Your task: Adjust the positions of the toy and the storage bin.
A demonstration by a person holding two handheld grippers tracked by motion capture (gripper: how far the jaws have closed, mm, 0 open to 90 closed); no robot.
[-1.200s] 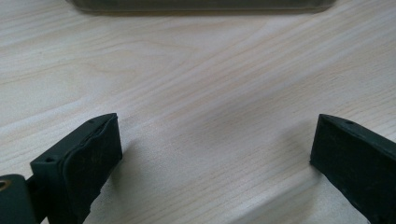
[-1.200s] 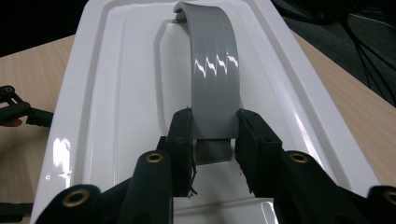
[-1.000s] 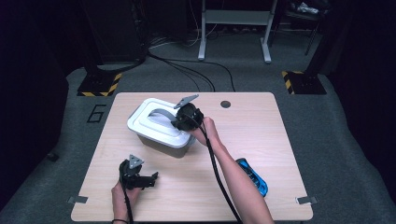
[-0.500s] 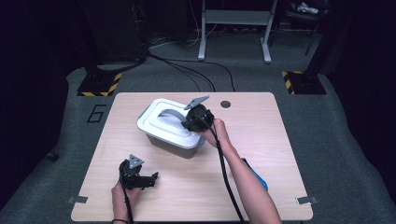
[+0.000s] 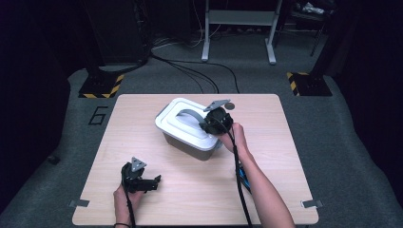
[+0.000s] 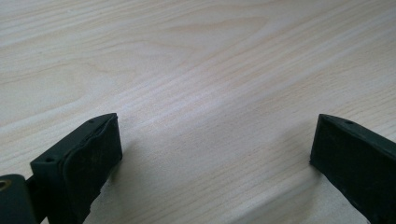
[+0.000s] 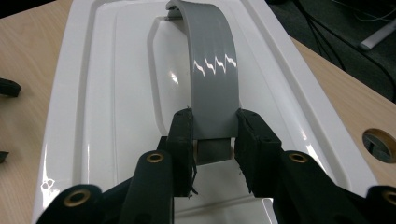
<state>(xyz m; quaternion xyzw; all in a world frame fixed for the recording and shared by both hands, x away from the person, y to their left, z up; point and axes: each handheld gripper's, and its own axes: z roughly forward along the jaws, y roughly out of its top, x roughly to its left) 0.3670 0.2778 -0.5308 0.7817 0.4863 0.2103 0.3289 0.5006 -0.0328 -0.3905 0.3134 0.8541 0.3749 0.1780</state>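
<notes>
My right gripper (image 7: 212, 140) pinching grey handle (image 7: 212, 70) of white lidded box (image 5: 187, 130) near table (image 5: 285, 156) centre, box sits on wood w/ lid on, my left gripper (image 5: 142, 181) at near-left edge, jaws spread wide, nothing btwn, just over bare tabletop.

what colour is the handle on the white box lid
Grey, a plain band with glossy highlights; the handle shows best in the right gripper view, clamped between the right tongs.
</notes>
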